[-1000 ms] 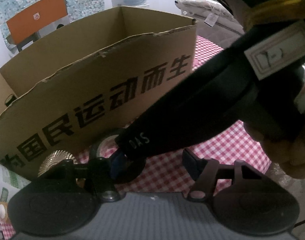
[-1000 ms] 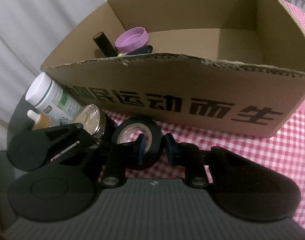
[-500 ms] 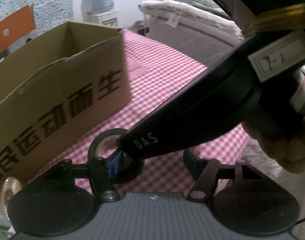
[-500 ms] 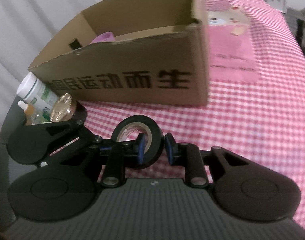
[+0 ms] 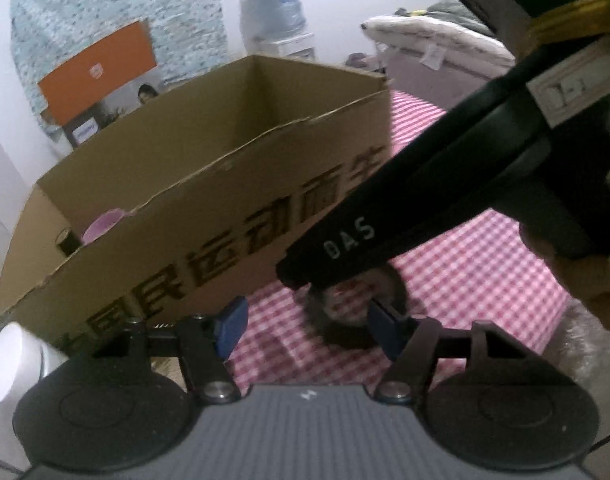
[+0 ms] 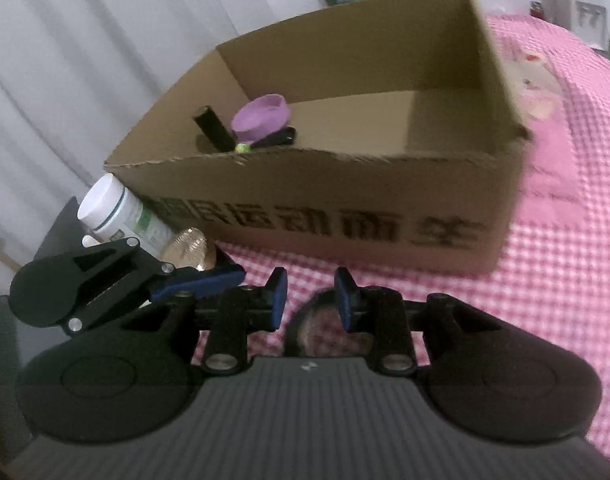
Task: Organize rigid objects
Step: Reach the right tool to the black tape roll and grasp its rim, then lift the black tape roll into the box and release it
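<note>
Black tape roll lies on the checked bench, just below the right tongs, whose fingers stand apart astride its rim. Left tongs gape, empty. Judged light, rigid, smooth: pinch across the ring wall. Cardboard box stands beyond.

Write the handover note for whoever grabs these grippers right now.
Left tongs: open, holding nothing, low over the checked cloth in front of the cardboard box.
Right tongs: at the black tape roll; the blur hides whether they are clamped on it.
In the box: purple lid, black cylinder and a small dark item beside them.
Outside, at the box's left end: white bottle and gold-capped jar.
Left to do: get the tape into the box, then probably the bottle and the jar.
</note>
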A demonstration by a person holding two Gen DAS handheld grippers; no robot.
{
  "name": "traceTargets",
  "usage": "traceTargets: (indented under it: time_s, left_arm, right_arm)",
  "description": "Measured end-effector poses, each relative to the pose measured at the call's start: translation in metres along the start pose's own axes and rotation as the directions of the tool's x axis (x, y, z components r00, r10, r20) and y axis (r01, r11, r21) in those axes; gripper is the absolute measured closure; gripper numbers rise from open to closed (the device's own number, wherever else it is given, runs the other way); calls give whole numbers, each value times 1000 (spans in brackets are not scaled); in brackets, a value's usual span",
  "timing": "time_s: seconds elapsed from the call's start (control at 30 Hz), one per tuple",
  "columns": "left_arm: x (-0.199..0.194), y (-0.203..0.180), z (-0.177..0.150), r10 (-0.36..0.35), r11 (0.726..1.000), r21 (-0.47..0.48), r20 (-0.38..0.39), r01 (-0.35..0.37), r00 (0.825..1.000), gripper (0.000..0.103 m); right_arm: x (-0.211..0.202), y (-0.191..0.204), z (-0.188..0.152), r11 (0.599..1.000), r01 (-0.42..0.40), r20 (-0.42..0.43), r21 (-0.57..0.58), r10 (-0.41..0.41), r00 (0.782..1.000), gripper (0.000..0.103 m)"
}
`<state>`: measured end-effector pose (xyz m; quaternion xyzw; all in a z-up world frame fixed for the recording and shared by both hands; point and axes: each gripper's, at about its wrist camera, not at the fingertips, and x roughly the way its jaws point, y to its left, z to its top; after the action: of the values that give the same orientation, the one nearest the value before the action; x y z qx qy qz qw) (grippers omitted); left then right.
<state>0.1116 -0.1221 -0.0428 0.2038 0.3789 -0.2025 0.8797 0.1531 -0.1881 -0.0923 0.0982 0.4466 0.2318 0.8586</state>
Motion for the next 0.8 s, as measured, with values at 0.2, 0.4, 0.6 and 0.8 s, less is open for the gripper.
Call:
traceTargets:
  time_s: [0.2, 0.4, 0.6, 0.8]
  left_arm:
    - [5, 5, -3, -44, 999, -9, -15, 44, 999, 34]
    - [6, -11, -1, -106, 994, 34, -5, 106, 994, 29]
    - [13, -25, 0, -110, 991, 73, -30, 112, 993, 25]
    - [27, -31, 6, -103, 993, 61, -27, 104, 994, 24]
  right_arm:
    - [3, 3, 1, 999, 49, -6, -12, -49, 999, 78]
    - [-13, -17, -15, 993, 86, 1, 75, -87, 996, 78]
    - [-21, -32, -33, 988, 80, 9, 133, -81, 997, 78]
    - [-18, -36, -43, 986, 66, 7, 151, -67, 998, 77]
